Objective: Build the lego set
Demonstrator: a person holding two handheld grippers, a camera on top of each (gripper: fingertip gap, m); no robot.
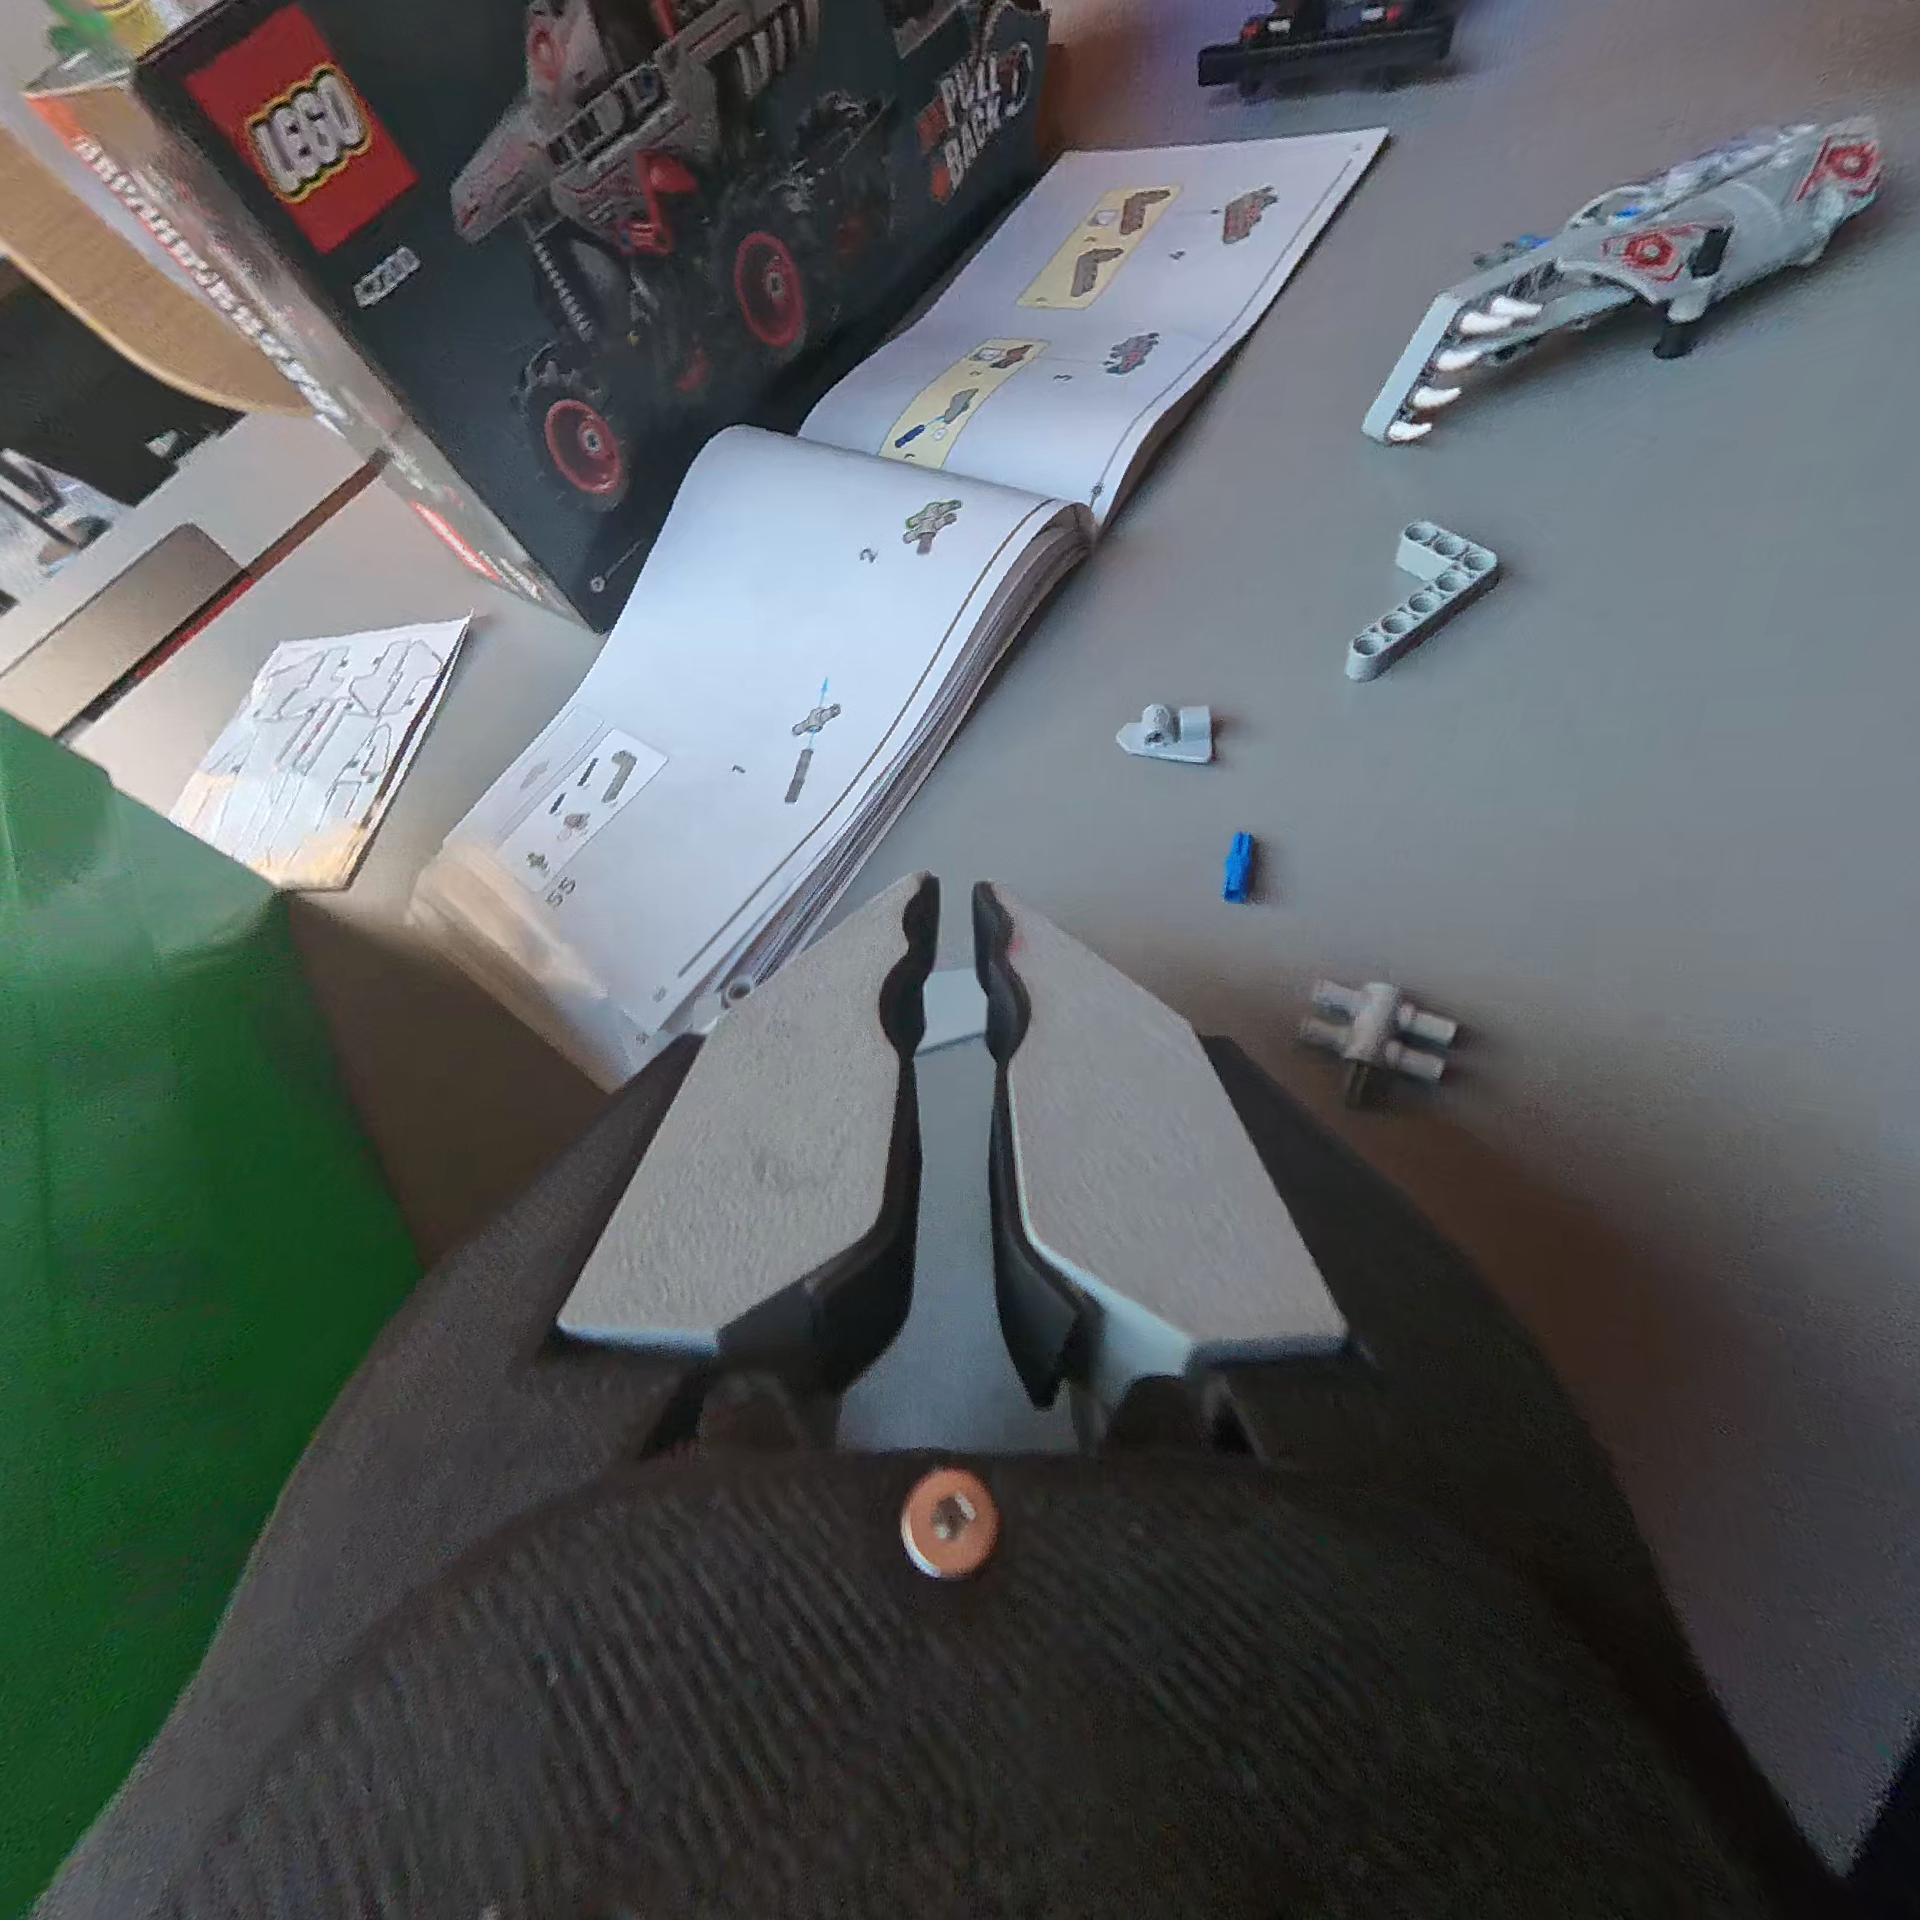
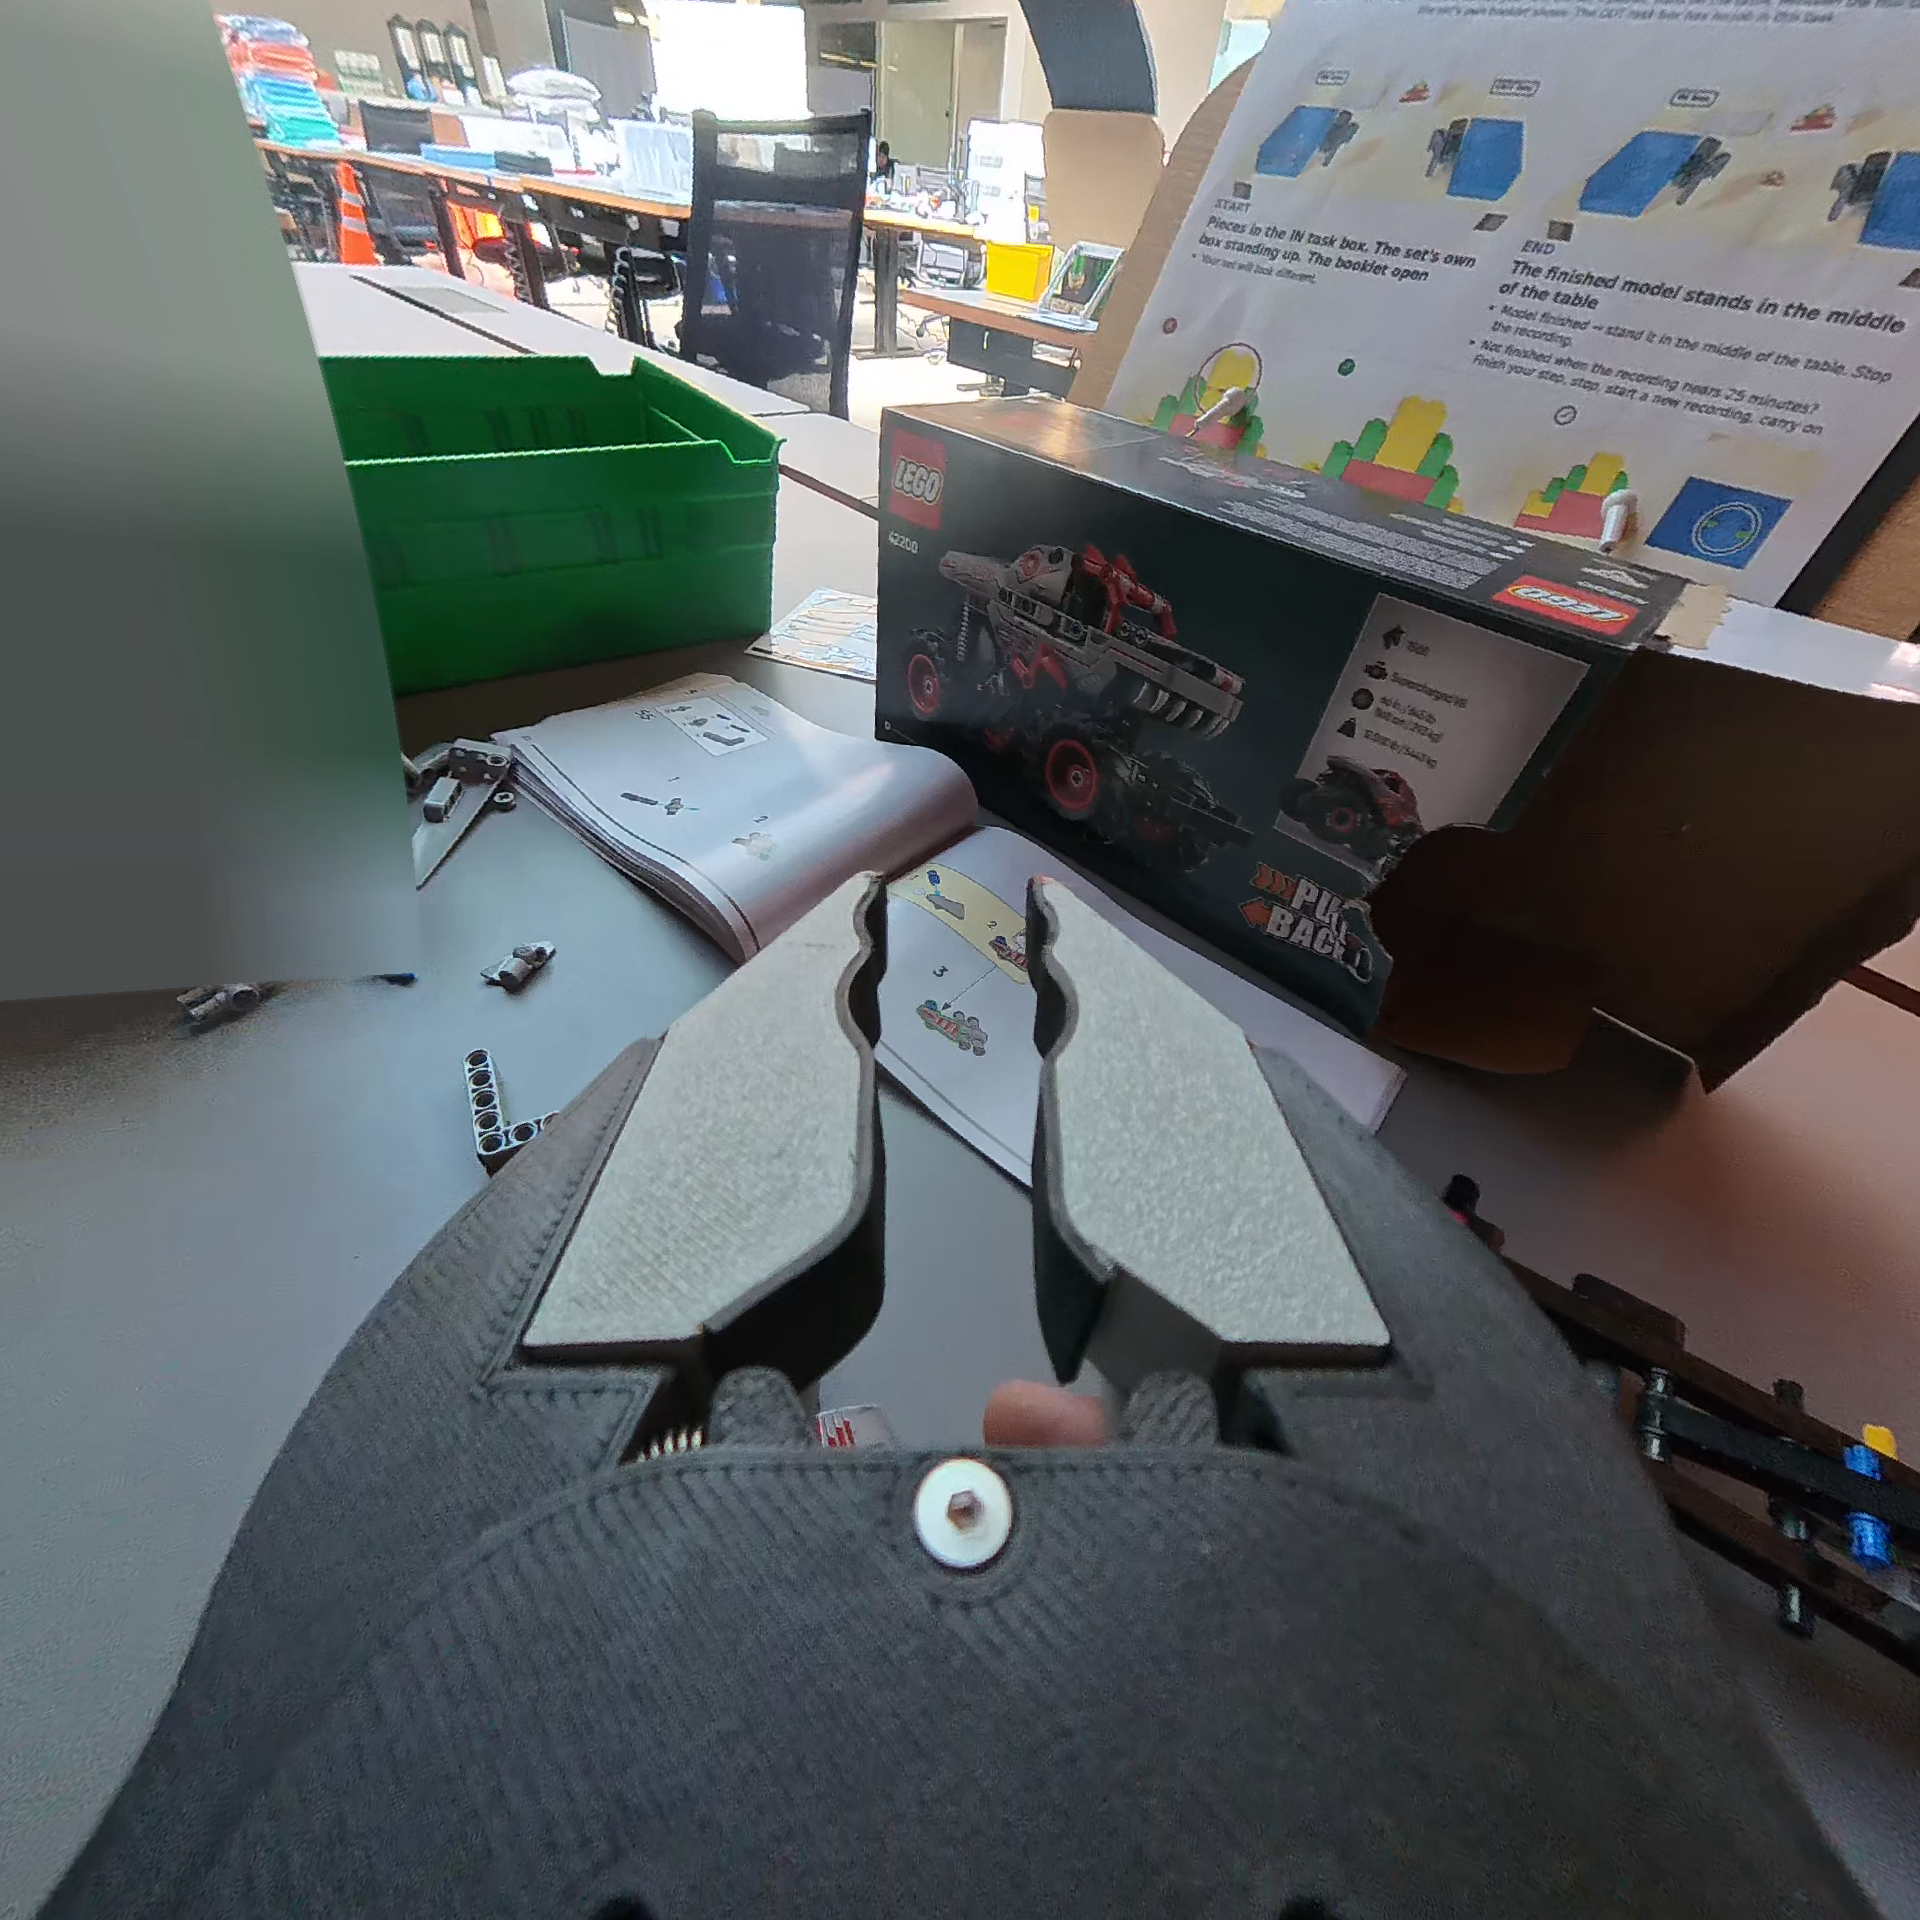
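My left gripper (image 1: pixel 954 896) hovers over the grey table by the near corner of the open instruction booklet (image 1: pixel 831 644). It is shut on a small light-grey Lego piece (image 1: pixel 951 1006) that shows between its fingers. Loose on the table to its right lie a grey connector (image 1: pixel 1377 1034), a blue pin (image 1: pixel 1238 865), a small grey piece (image 1: pixel 1169 732) and an L-shaped beam (image 1: pixel 1423 597). A grey toothed body section (image 1: pixel 1621 281) lies farther right. My right gripper (image 2: pixel 956 904) is open and empty above the booklet's right page (image 2: pixel 935 1018). The L-shaped beam (image 2: pixel 494 1112) lies to its left.
The set's box (image 2: pixel 1195 707) stands behind the booklet, with a cardboard board and paper sheet (image 2: pixel 1558 260) behind it. A green bin (image 2: pixel 561 520) and a sticker sheet (image 1: pixel 322 748) are at the left. A black chassis (image 2: pixel 1766 1455) lies at the right. The gap from one gripper's tips to the other's is roughly 25 centimeters. The grey connector (image 1: pixel 1377 1034) is about 8 centimeters from my left fingertips.
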